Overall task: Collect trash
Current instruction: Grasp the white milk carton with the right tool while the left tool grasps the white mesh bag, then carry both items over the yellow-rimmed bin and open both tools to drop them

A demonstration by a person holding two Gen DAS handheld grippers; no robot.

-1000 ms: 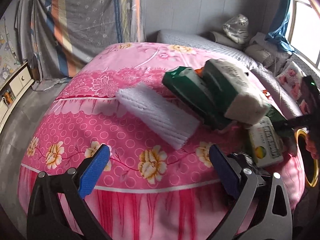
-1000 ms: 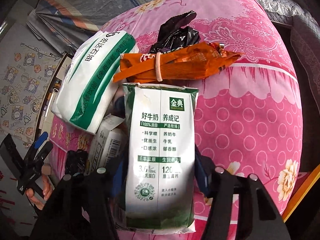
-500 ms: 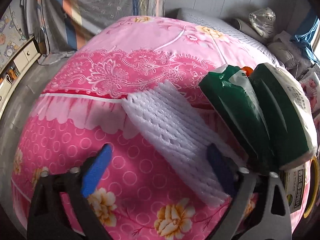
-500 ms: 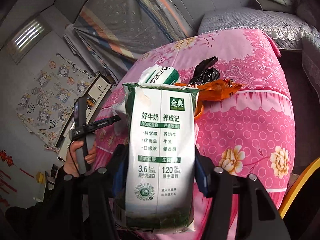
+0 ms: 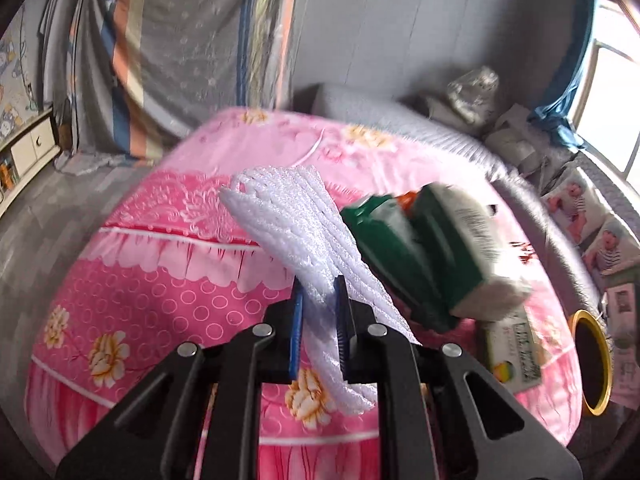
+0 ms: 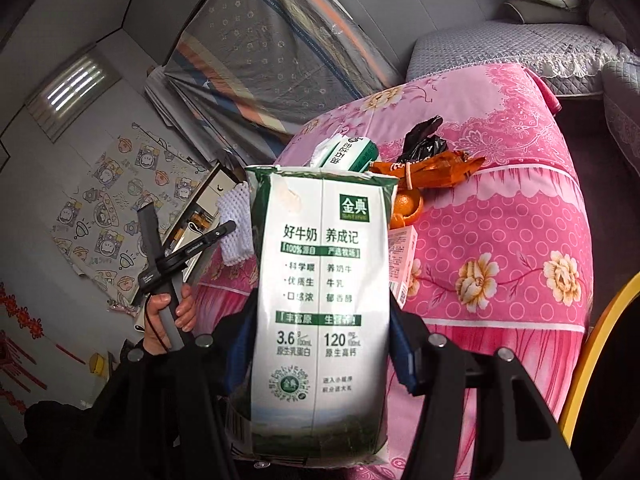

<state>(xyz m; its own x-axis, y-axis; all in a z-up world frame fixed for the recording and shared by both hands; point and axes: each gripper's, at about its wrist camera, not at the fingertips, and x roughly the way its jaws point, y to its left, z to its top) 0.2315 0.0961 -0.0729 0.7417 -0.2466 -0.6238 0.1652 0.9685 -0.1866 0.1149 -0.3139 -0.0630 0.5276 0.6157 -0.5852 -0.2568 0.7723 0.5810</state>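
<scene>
While left gripper [image 5: 319, 312] pinches foam netting [image 5: 296, 220], right gripper [image 6: 320, 344] clamps milk carton [image 6: 320, 300]

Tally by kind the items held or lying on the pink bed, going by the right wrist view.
Milk carton: 1
Foam net: 1
Tissue pack: 1
Orange wrapper: 1
Black bag: 1
Orange fruit or peel: 1
Small box: 1
Total: 7
</scene>
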